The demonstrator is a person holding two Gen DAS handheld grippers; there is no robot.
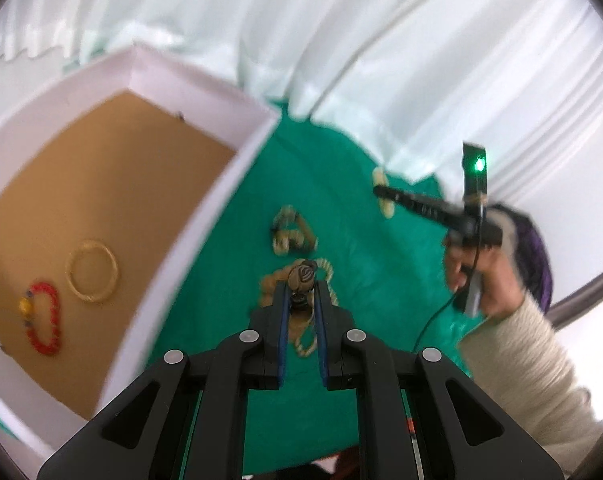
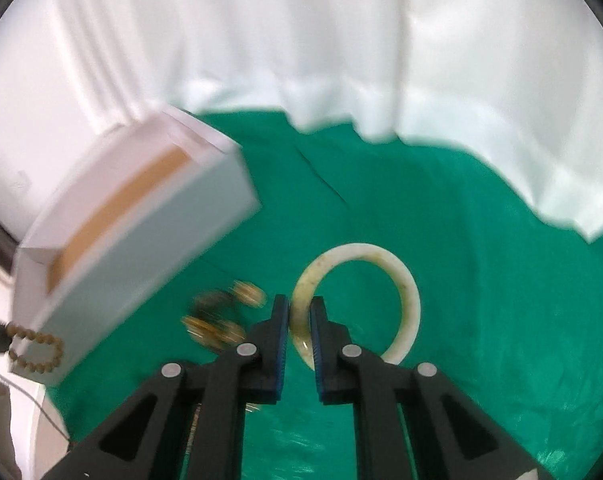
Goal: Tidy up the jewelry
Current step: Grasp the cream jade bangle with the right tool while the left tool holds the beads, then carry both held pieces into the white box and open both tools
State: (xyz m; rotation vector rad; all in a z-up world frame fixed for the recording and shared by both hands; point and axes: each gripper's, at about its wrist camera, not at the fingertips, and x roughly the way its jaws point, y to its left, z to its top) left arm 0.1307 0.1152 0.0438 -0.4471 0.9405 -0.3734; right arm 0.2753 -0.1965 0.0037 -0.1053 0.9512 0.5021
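My left gripper (image 1: 300,286) is shut on a wooden bead bracelet (image 1: 301,278) by its large carved bead; the beads hang below over the green cloth (image 1: 361,280). The same bracelet shows in the right wrist view (image 2: 37,350), dangling beside the box. My right gripper (image 2: 299,304) is shut on the rim of a pale jade bangle (image 2: 405,292) held above the cloth. The white box (image 1: 205,216) with a brown floor stands at the left and holds a gold ring bangle (image 1: 91,276) and a red bead bracelet (image 1: 43,318).
Another bead bracelet (image 1: 291,232) lies on the cloth, also blurred in the right wrist view (image 2: 221,316). A white curtain (image 1: 341,40) hangs behind. The right gripper (image 1: 381,196) and the person's hand (image 1: 489,276) are at the right.
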